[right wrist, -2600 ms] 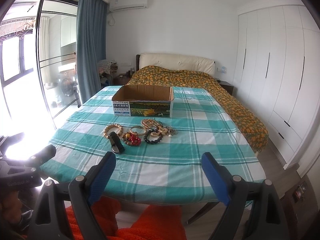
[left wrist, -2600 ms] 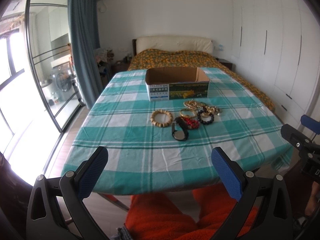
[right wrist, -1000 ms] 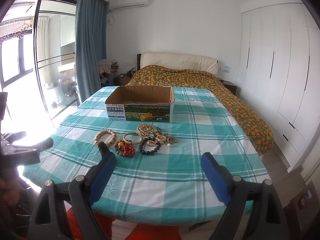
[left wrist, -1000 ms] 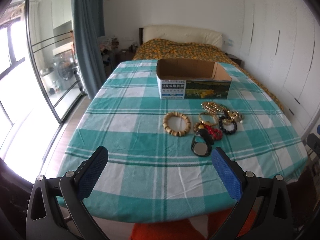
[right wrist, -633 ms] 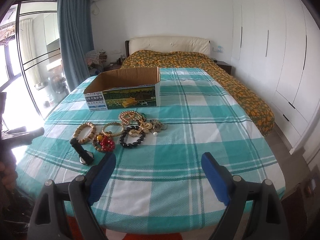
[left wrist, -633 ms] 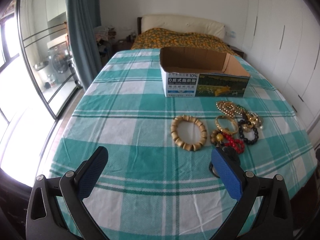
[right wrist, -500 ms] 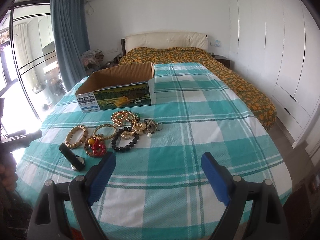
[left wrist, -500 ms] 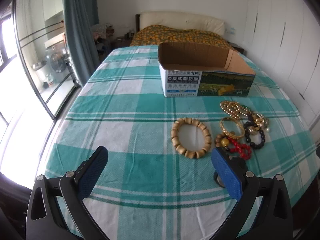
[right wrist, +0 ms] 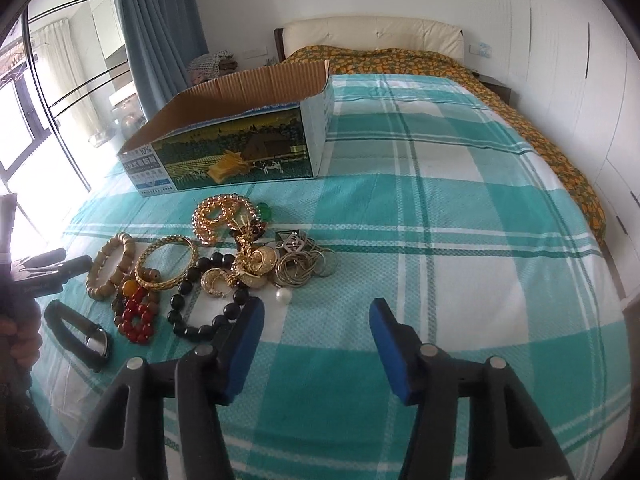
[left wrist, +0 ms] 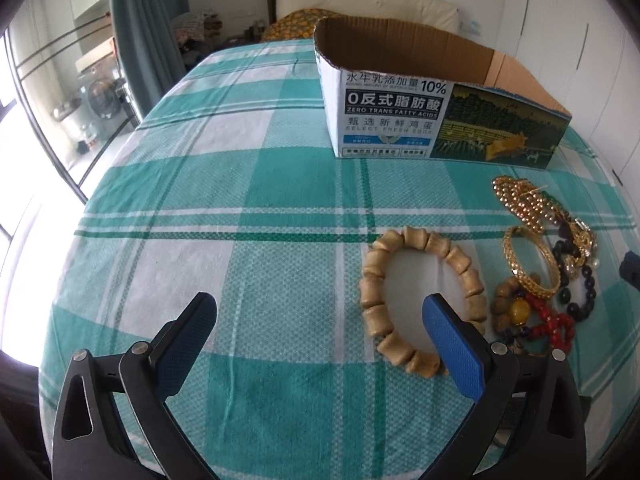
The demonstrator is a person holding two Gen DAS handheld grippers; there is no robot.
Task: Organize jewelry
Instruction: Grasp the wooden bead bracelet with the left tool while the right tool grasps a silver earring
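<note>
Nearby, chunky, perhaps wooden barrel-bead bracelet (left wrist: pixel 420 300) on woven checked cloth (left wrist: pixel 260 184).

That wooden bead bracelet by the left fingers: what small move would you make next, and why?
Probably ease the left gripper toward the wooden bead bracelet. Its fingers are wide open with only tablecloth between them, the bracelet lies just beside one, and the cardboard box behind looks empty.

Each gripper (left wrist: pixel 320 320) (right wrist: pixel 316 322): black frame, silver screws, blue ribbed pads.

teal-white plaid cloth (left wrist: pixel 248 184), red beads (right wrist: pixel 138 316)
</note>
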